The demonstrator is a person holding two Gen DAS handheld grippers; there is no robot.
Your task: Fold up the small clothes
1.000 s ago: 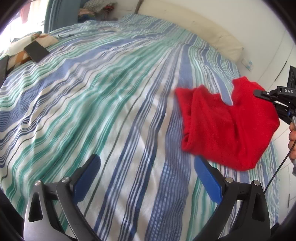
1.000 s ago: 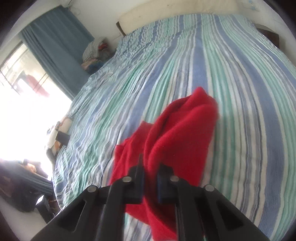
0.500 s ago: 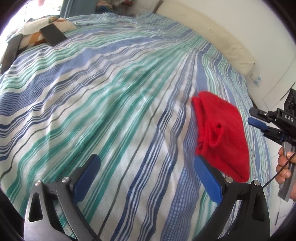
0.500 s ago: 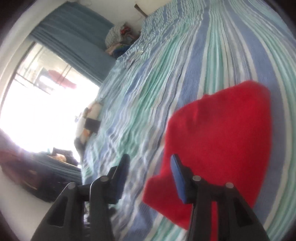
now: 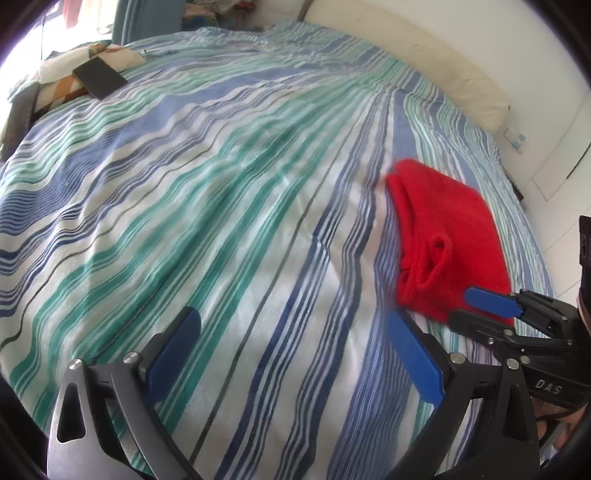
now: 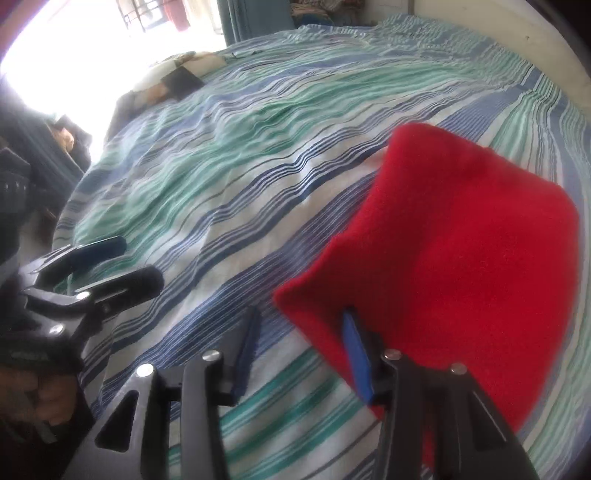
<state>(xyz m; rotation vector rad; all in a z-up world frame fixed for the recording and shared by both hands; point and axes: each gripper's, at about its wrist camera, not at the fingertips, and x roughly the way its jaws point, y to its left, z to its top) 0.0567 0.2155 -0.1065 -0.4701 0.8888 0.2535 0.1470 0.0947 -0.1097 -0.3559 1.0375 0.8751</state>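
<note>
A small red fleece garment lies folded over on the striped bedsheet, at the right of the left wrist view. It fills the right of the right wrist view. My left gripper is open and empty over bare sheet, left of the garment. My right gripper is open at the garment's near edge; its right finger sits against the red cloth, not clamped. The right gripper also shows in the left wrist view, and the left gripper in the right wrist view.
A patterned cushion with a dark flat device lies at the bed's far left. A cream headboard pad runs along the far wall. Blue curtains and a bright window are beyond the bed.
My right gripper let go of the red garment and opened; the garment dropped folded onto the sheet. The right gripper drew back to its near edge, close to my left gripper.
</note>
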